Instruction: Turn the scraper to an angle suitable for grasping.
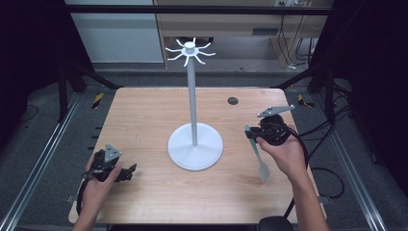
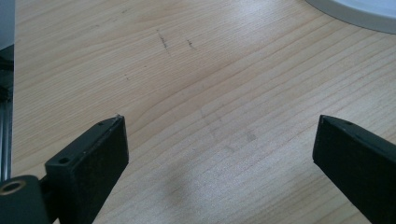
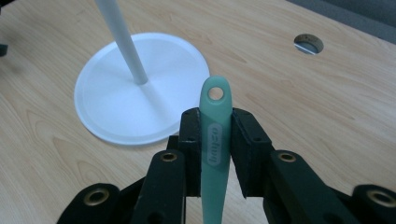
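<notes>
Pale-green plastic utensil (image 3: 215, 135) pinched in right hand-held gripper (image 3: 215, 142), holed handle-end foremost; white hooked stand (image 1: 191, 50) ahead-left, higher. Left hand-held gripper (image 2: 219, 140) spread, empty, farther off.

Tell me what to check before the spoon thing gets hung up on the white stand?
1. Grip: the right hand-held gripper is shut on the green utensil, by its handle. Ok.
2. Hanging hole: it sticks out past the jaws, free and uncovered. Ok.
3. Hooks on top of the stand: none carries anything. Ok.
4. Stand's base: flat on the table, pole upright. Ok.
5. Left hand-held gripper: open, holding nothing, well away from the stand. Ok.
6. Will the hole fit over a hook? Cannot tell; the hooks are too small to judge.
</notes>
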Demonstrator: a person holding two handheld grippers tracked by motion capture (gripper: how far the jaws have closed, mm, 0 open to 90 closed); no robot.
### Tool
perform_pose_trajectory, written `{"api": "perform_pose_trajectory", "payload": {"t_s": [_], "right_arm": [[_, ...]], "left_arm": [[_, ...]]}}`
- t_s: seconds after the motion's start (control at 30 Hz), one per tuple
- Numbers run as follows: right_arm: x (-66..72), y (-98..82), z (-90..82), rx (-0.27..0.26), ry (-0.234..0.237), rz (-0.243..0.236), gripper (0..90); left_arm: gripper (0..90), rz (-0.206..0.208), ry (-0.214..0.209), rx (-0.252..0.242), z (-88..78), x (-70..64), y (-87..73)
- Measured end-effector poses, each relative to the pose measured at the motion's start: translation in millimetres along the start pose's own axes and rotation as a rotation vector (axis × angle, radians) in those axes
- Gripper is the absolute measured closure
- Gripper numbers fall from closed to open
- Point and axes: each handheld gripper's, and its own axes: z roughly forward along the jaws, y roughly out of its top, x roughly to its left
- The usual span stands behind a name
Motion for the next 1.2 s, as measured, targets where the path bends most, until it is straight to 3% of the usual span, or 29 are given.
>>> {"api": "perform_pose_trajectory", "payload": {"t_s": [0.77,1.2], "right_arm": [[3.1,19.8,-22.0,-0.205,0.0,0.026,74.9],[8.9,34.2,-27.2,-0.27,0.004,0.029,74.9]], "left_arm": [[3.2,0.0,-0.001,0.001,-0.1,0.0,-0.1],[3.2,0.002,-0.002,0.001,-0.1,-0.5,0.0]]}}
